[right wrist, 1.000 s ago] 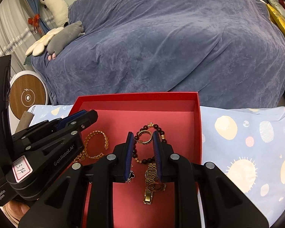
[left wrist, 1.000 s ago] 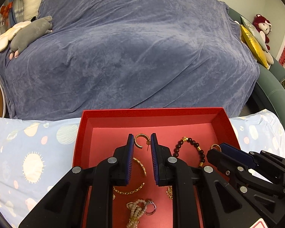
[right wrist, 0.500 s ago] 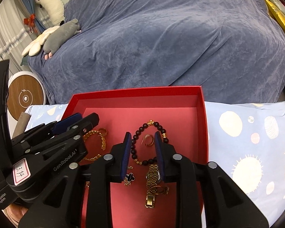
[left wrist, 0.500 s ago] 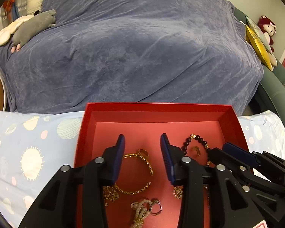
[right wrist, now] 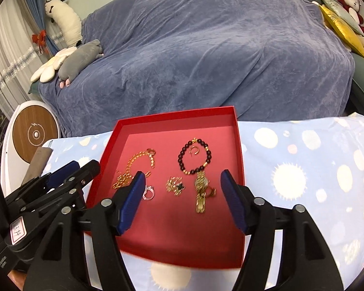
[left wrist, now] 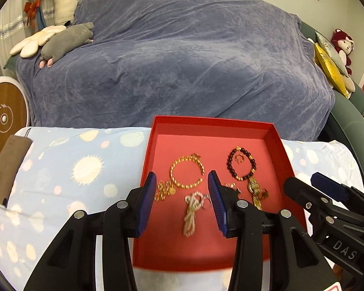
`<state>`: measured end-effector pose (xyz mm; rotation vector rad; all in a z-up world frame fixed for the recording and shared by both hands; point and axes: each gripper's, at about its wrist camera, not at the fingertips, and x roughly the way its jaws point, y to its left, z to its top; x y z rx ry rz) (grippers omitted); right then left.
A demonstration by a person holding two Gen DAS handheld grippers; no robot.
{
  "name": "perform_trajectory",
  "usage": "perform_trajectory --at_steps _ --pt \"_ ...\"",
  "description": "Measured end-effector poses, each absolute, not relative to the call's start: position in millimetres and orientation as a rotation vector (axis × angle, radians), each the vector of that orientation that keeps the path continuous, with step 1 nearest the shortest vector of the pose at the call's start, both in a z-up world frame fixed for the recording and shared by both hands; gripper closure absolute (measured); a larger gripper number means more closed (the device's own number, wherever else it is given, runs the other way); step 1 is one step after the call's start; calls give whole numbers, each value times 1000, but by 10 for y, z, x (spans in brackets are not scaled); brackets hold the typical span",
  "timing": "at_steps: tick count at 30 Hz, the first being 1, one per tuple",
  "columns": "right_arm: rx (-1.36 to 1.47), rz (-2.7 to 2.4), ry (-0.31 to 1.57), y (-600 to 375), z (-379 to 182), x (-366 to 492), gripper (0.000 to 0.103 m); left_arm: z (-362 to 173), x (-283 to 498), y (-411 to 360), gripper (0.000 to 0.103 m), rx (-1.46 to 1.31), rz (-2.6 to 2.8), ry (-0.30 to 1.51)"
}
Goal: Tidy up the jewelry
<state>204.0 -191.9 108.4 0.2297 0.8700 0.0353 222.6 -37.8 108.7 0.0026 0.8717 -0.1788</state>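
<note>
A red box (left wrist: 213,120) (right wrist: 174,117) lies on a pale blue patterned cloth and holds the jewelry. Inside are a gold chain bracelet (left wrist: 187,171) (right wrist: 138,162), a dark bead bracelet (left wrist: 241,166) (right wrist: 194,155) with a small gold hoop earring (right wrist: 194,150) inside it, a gold watch (left wrist: 254,190) (right wrist: 201,190), a pearl strand (left wrist: 191,212) and a clover pendant chain (right wrist: 176,185). My left gripper (left wrist: 182,186) is open and empty above the box's near half. My right gripper (right wrist: 182,181) is open wide and empty, also above the box.
A sofa under a blue-grey blanket (left wrist: 182,60) stands behind the table, with plush toys (left wrist: 68,38) at its left and yellow cushions (left wrist: 330,68) at its right. A round wooden-faced device (left wrist: 4,118) stands at the far left. A brown card (left wrist: 8,162) lies at the cloth's left edge.
Both grippers have opened and drawn back and up from the box. The hoop earrings they were closed around now lie in the box, one inside the bead bracelet.
</note>
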Motion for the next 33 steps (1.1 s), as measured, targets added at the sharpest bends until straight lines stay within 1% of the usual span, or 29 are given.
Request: perform_trajectory --at_steps 2,3,4,6,10,13,15,17,19,24,29,33 --pt "215 16 868 -1875 1150 1909 37 1165 2116 -376 59 21 -183 876" --pt "207 17 866 -1845 1179 1842 34 1214 2040 -368 57 28 -180 868" --pt "196 14 858 -1819 1214 1767 33 1260 1956 -352 53 32 -170 857" --pt "164 -7 837 -1773 1281 1605 29 1321 1797 -319 51 35 -158 842" --pt "133 -38 790 -1746 1374 1285 14 1327 1542 -212 42 7 -145 845" --pt "127 -65 771 -1757 1382 1080 12 1296 1391 -190 40 5 -141 852" --pt "129 -79 766 -1781 1360 985 10 1269 1289 -199 37 24 -133 849" --pt "130 -85 766 -1801 1321 919 9 1232 1204 -215 28 44 -120 840" --pt "117 -85 775 -1803 1280 883 9 1183 1142 -245 25 62 -119 835" --pt "89 -105 799 -1849 1172 853 8 1052 1079 -326 24 110 -126 838" --pt "85 -123 824 -1901 1053 846 6 961 1080 -331 24 95 -138 862" --pt "13 -146 841 -1877 922 845 6 909 1060 -366 19 131 -129 857"
